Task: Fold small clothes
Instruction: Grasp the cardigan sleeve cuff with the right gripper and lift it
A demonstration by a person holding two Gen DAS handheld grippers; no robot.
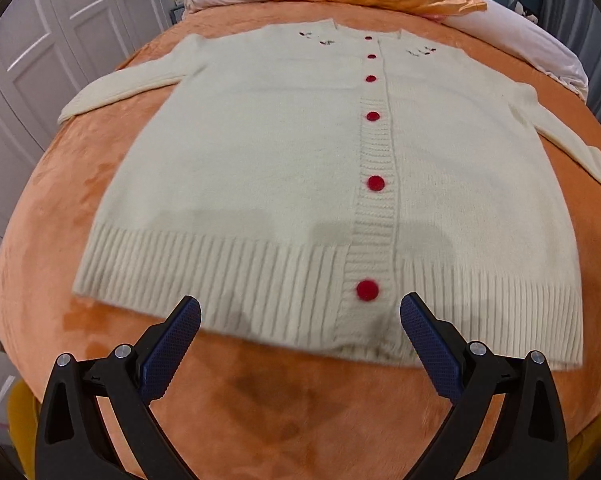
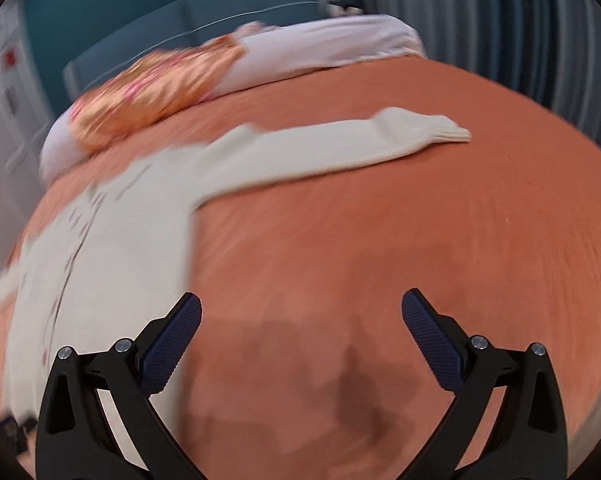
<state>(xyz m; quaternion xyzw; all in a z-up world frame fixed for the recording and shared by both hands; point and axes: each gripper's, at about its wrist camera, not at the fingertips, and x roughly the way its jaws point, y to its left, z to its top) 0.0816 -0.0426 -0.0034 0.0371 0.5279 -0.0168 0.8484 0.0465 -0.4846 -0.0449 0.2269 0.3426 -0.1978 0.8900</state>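
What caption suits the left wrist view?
Open left gripper hovers at the ribbed hem of a cream cardigan with red buttons, spread flat on an orange blanket.

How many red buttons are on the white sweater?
7, all in a line down the front band of the cardigan: the bottom button at the ribbed hem, then five going up, the top button at the neck. None look hidden.

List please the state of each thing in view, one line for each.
Cardigan: spread flat on the bed cover, buttoned, sleeves out to the sides, not yet folded.
Right sleeve: stretched out flat.
Left claw: open, holds nothing, over the hem.
Right claw: open, holds nothing, over bare cover.
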